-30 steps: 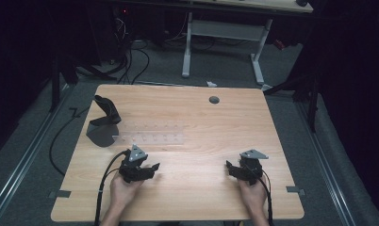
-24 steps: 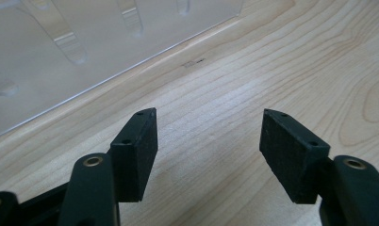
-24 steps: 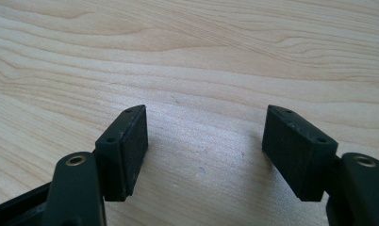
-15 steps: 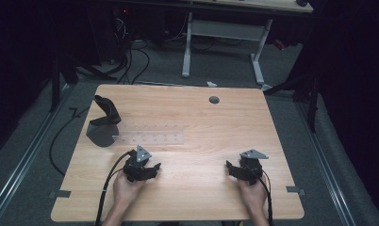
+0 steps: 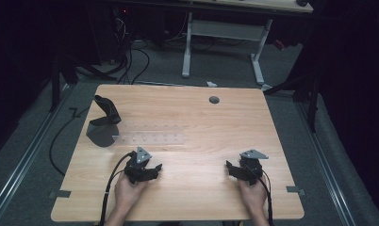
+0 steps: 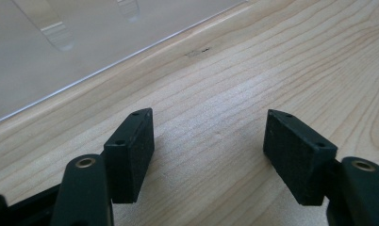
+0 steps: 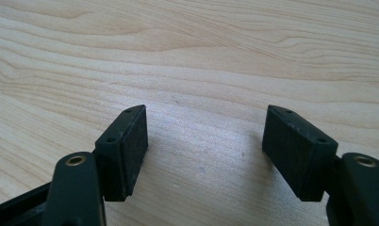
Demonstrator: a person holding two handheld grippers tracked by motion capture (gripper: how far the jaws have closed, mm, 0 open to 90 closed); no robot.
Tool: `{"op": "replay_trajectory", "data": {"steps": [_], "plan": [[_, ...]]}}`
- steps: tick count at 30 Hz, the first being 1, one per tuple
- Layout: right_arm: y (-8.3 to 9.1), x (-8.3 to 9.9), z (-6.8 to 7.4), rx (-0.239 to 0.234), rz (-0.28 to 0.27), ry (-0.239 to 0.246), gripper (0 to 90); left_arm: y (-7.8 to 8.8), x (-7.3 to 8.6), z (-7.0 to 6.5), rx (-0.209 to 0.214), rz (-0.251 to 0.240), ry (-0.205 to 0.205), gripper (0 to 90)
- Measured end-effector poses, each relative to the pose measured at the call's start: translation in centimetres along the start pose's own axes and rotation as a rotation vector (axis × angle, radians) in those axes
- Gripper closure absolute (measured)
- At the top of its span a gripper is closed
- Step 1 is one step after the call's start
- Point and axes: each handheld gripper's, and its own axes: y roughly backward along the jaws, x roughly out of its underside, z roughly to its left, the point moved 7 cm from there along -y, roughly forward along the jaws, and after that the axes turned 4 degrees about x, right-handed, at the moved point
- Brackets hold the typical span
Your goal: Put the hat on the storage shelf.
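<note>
surface: wooden table (image 5: 192,117) | on it: clear plastic rack (image 5: 150,138), black stand (image 5: 104,123) at left

Both forearms come in from the near edge, each hand wrapped around the back of a gripper. The left gripper (image 5: 152,170) sits low, angled a little to the right, its jaws having just been opening, wide apart with nothing between them. The right gripper (image 5: 234,170) points slightly left, jaws spread wide and empty
</note>
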Motion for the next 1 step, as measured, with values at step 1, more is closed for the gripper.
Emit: {"op": "replay_trajectory", "data": {"steps": [1], "plan": [[0.00,0.00,0.00,0.000,0.000,0.000,32.0,-0.01,0.00,0.00,0.000,0.000,0.000,34.2]]}}
